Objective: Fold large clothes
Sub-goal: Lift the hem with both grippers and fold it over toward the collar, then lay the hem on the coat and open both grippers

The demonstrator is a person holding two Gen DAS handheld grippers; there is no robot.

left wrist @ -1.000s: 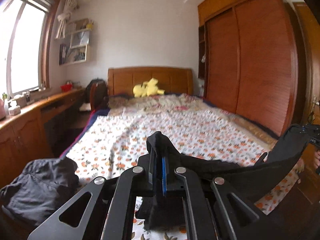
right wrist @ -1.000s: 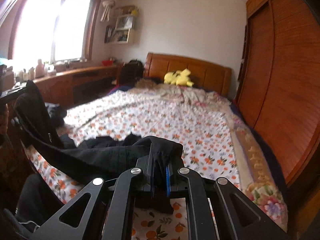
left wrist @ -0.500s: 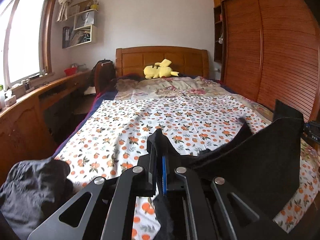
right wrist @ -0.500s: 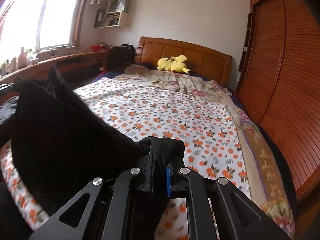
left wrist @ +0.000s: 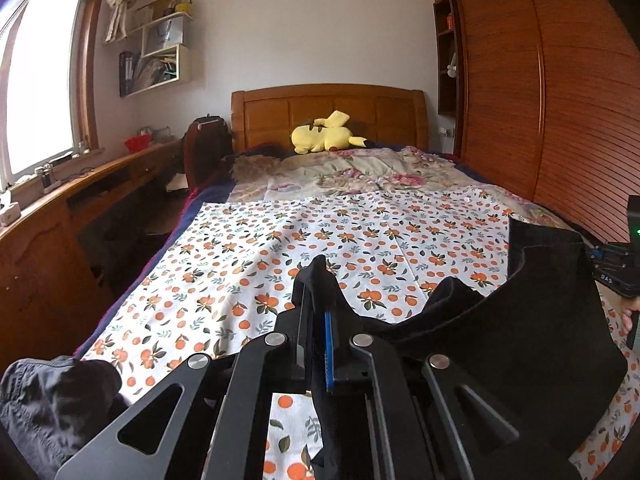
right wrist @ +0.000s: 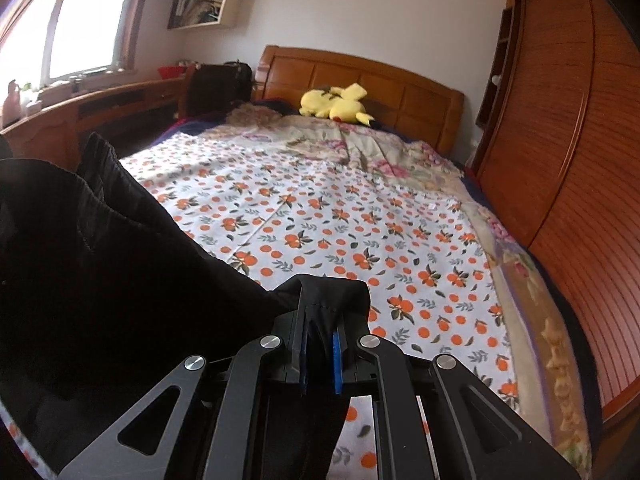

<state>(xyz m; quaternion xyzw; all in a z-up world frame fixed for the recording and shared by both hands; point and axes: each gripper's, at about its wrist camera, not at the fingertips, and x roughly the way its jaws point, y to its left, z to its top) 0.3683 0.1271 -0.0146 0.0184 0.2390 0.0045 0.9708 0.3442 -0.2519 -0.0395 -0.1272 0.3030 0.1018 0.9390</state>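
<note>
A large black garment point(left wrist: 532, 332) hangs stretched between my two grippers above the foot of a bed. My left gripper point(left wrist: 318, 304) is shut on one black corner, which bunches up over its fingertips. The cloth runs from there to the right, where the other gripper's body point(left wrist: 624, 264) shows at the frame's edge. In the right wrist view my right gripper point(right wrist: 322, 320) is shut on the other corner, and the black garment point(right wrist: 100, 256) fills the left side. The rest of the garment below the grippers is hidden.
The bed's orange-print sheet point(left wrist: 320, 248) stretches ahead, with a floral quilt point(left wrist: 352, 172) and a yellow plush toy point(left wrist: 324, 136) by the wooden headboard. A dark crumpled garment point(left wrist: 52, 404) lies at the lower left. A wooden desk point(left wrist: 72, 208) runs along the left, a wardrobe point(left wrist: 568, 92) along the right.
Both grippers have moved forward over the bed and sunk, still gripping the black cloth. The cloth has gone from a sagging band to a broad spread panel between them.
</note>
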